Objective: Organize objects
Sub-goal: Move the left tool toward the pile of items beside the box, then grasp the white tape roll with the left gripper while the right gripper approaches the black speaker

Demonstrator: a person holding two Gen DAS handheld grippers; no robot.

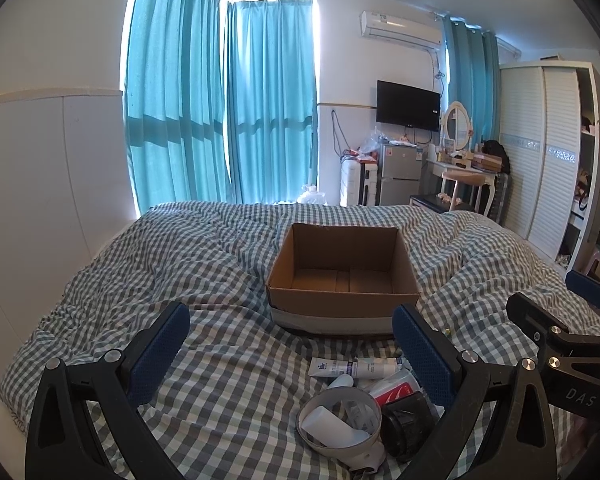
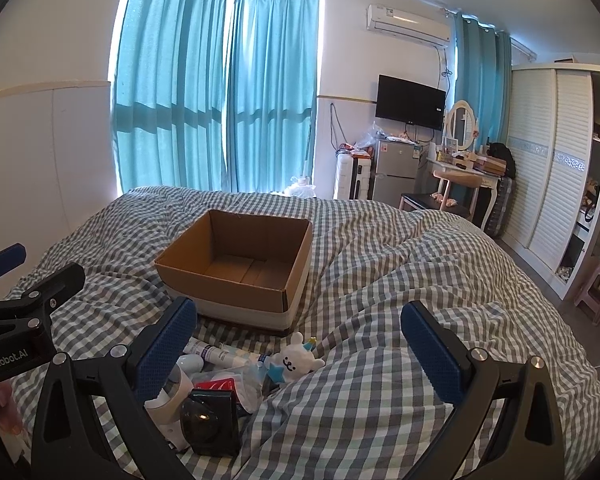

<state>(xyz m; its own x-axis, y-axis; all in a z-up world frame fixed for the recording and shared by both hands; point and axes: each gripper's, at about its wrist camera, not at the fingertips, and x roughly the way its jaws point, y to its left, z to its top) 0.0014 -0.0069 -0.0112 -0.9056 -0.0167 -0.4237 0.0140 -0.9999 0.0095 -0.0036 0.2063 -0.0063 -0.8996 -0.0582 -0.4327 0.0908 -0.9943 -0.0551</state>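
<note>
We are holding both grippers spread wide and empty above the bed [image 1: 204, 360], so neither is gripping anything yet. The left gripper [image 1: 292, 356] is framing the pile at the lower centre of its view: a tube [image 1: 352, 368], a grey ring [image 1: 340, 416], a red packet [image 1: 394, 390] and a black block [image 1: 408, 430]. The right gripper [image 2: 300, 354] is seeing the same pile at its lower left, plus a white plush [image 2: 298, 360] lying just right of it. The box [image 1: 342, 276] is sitting open and empty in the middle of each frame, just behind the pile, likely placed there so each item needs only a short carry. We judge the sorting has not started; the soft, rumpled quilt may let small items tip or sink as we are reaching.
</note>
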